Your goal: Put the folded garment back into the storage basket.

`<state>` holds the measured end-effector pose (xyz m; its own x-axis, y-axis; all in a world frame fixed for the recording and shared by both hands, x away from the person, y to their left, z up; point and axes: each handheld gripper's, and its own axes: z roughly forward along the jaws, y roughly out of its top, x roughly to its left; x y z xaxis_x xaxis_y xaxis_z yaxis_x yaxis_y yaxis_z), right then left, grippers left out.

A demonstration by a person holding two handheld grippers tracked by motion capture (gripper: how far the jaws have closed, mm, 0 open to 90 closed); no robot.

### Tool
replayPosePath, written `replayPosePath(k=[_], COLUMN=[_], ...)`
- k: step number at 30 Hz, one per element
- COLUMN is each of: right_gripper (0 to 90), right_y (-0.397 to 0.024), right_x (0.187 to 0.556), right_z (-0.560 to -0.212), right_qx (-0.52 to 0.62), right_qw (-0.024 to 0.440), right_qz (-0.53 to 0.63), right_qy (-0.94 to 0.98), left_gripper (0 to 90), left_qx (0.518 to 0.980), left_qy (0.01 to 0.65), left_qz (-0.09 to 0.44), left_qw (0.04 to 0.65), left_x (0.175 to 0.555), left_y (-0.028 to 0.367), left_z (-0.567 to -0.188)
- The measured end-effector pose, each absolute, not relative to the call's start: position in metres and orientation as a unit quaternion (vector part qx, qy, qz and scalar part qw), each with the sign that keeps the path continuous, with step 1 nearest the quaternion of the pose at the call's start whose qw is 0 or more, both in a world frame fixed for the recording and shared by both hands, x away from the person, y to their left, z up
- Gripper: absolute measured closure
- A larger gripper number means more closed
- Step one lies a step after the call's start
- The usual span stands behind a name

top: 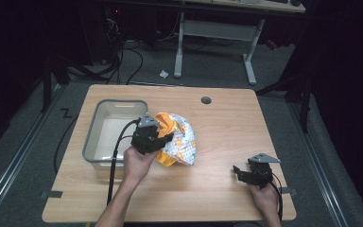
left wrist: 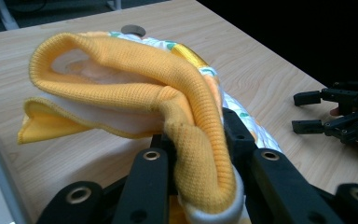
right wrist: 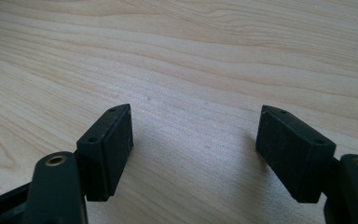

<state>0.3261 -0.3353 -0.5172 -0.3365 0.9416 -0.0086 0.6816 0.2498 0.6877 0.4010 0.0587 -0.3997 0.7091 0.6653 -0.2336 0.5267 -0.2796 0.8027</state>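
On the tabletop (top: 217, 137), near its middle and a little toward your left, lies a bunched garment (top: 179, 139): white cloth with a small orange and green print, and an orange ribbed cuff or collar band. Your left gripper (top: 163, 137) has its fingers (left wrist: 149, 186) closed on that orange band (left wrist: 191, 140); in the left gripper view the knit folds over and runs down between the two black fingers, pinched tight, with the open loop of the band lifted above the wood and white lining showing inside it. The printed part of the garment trails off behind, toward the round cable hole (top: 206, 100) at the far edge of the tabletop.

Just beside the garment, on your left, stands a clear plastic bin (top: 97, 120), its near corner close to your left hand (top: 139, 163); the gripper's cable runs past that corner.

Your right gripper (top: 238, 172) rests well apart from the garment, near the right front corner of the tabletop. Its fingers (right wrist: 109, 149) are spread wide with nothing between them, bare wood grain showing in the gap in the right gripper view. From the left gripper view you can see it off to the side, fingers parted and pointing toward the garment.
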Motion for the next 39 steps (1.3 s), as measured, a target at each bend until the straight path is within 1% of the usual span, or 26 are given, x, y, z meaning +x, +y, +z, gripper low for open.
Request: replayPosePath(k=[7, 11, 17, 39], right_gripper=[27.4, 27.4, 27.5, 27.4], right_y=[-0.335, -0.335, -0.335, -0.335], right_x=[0.326, 0.326, 0.326, 0.326], right_z=[-0.517, -0.517, -0.517, -0.517], right_qx=[0.534, 0.534, 0.534, 0.534], right_qw=[0.217, 0.217, 0.217, 0.217], right_qz=[0.300, 0.300, 0.300, 0.300], right_qy=[0.760, 0.760, 0.760, 0.760], left_gripper=[75.0, 75.0, 75.0, 75.0], left_qx=[0.797, 0.795, 0.794, 0.783], left_qy=[0.376, 0.377, 0.376, 0.399], left_qz=[0.083, 0.078, 0.083, 0.108], left_qw=[0.465, 0.469, 0.471, 0.465], left_x=[0.403, 0.405, 0.406, 0.412], left_y=[0.069, 0.075, 0.078, 0.123], left_z=[-0.392, -0.388, -0.382, -0.368])
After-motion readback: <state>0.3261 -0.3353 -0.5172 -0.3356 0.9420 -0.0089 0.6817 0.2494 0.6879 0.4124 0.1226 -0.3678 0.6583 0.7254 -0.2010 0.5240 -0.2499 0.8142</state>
